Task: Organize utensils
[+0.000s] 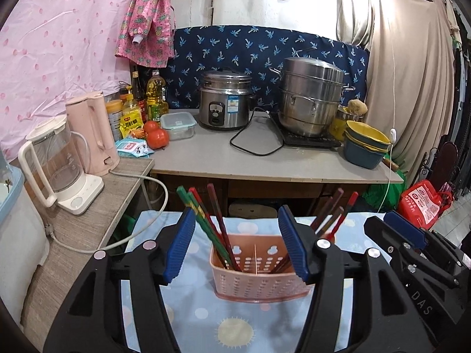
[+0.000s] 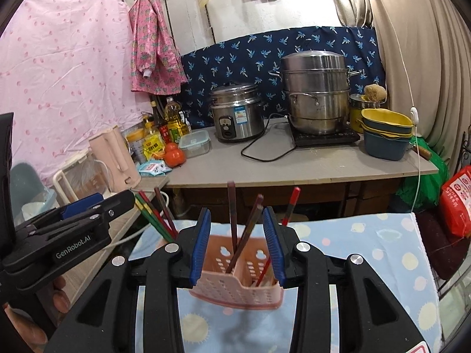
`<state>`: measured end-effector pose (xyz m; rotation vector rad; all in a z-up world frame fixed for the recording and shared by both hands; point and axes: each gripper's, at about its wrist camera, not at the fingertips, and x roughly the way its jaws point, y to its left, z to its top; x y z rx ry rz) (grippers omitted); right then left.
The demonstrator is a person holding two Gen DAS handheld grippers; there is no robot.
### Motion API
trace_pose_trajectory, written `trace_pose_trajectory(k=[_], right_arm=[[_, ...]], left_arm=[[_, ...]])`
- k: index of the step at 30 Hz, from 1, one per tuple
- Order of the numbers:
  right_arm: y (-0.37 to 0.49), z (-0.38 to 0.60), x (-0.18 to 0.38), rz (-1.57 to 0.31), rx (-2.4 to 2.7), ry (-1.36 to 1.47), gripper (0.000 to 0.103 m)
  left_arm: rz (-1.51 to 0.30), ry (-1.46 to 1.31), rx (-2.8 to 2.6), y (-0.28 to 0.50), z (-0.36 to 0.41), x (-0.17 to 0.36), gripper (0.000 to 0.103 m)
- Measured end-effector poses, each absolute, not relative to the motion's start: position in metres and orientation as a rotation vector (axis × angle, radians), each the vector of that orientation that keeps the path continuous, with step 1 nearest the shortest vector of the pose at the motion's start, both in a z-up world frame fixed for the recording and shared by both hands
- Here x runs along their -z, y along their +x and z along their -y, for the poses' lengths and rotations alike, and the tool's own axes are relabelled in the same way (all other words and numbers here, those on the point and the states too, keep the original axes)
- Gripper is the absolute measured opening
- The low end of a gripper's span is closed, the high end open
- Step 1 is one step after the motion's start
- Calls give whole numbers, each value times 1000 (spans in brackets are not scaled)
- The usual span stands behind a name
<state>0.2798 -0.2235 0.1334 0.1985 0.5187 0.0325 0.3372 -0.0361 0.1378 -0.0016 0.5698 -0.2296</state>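
A pink perforated utensil basket with a middle divider stands on a light blue patterned cloth. Green and red chopsticks lean in its left compartment; dark red chopsticks lean in the right one. My left gripper is open, its blue pads either side of the basket, holding nothing. In the right wrist view the basket sits between the open jaws of my right gripper, with dark red chopsticks rising between the pads. The right gripper shows at the left view's right edge.
Behind is a grey counter with a rice cooker, a steel steamer pot, stacked bowls, tomatoes and bottles. Two kettles stand on a side shelf at left. A red bag lies at right.
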Motion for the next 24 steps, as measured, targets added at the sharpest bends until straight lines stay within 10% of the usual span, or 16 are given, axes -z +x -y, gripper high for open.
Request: trace_pose_trajectory(k=[24], right_arm=[[186,209,-76,-695,36,164,57]], left_arm=[[-692,53,173,248,31,-72,91]])
